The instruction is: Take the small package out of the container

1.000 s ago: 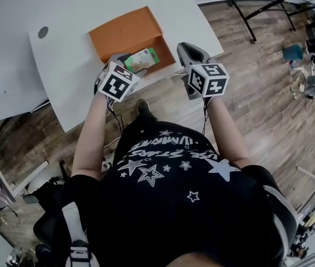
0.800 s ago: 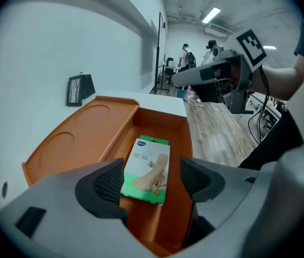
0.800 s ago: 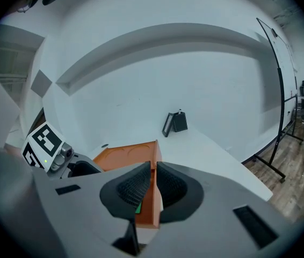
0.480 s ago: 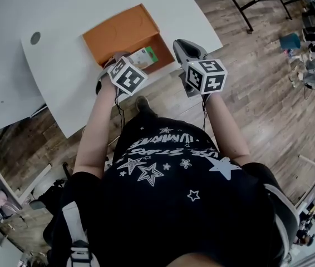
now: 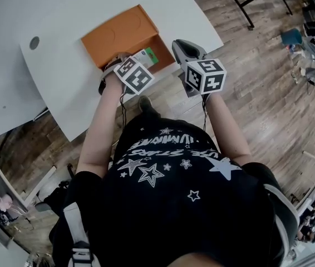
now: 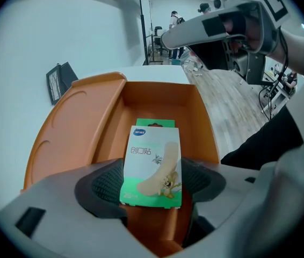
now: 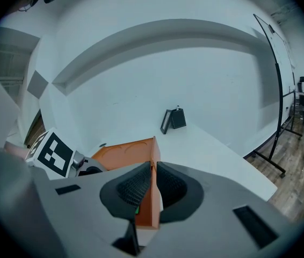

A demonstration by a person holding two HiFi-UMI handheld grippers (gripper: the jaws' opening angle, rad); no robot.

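An orange box [image 5: 118, 35] stands on the white table [image 5: 63, 15] with its lid folded back. Inside it leans the small green-and-white package [image 6: 152, 165], of which only a corner [image 5: 148, 56] shows in the head view. My left gripper [image 6: 152, 186] points steeply down into the box, open, one pad [image 6: 106, 184] on each side of the package and not pressing it. Its jaws have widened a little within the last second. My right gripper [image 7: 152, 190] is shut on the box's right wall [image 7: 154, 160], near the table's front edge [image 5: 175, 43].
The table's front edge runs just below the box, with wooden floor [image 5: 257, 93] beyond it. A cable hole [image 5: 33, 42] lies at the table's left. A small black stand [image 7: 173, 120] sits further back. Black frame legs [image 5: 246, 10] stand at the right.
My left gripper has sunk into the box and tipped more steeply down, so its marker cube now covers more of the package. The right gripper has stayed on the wall.
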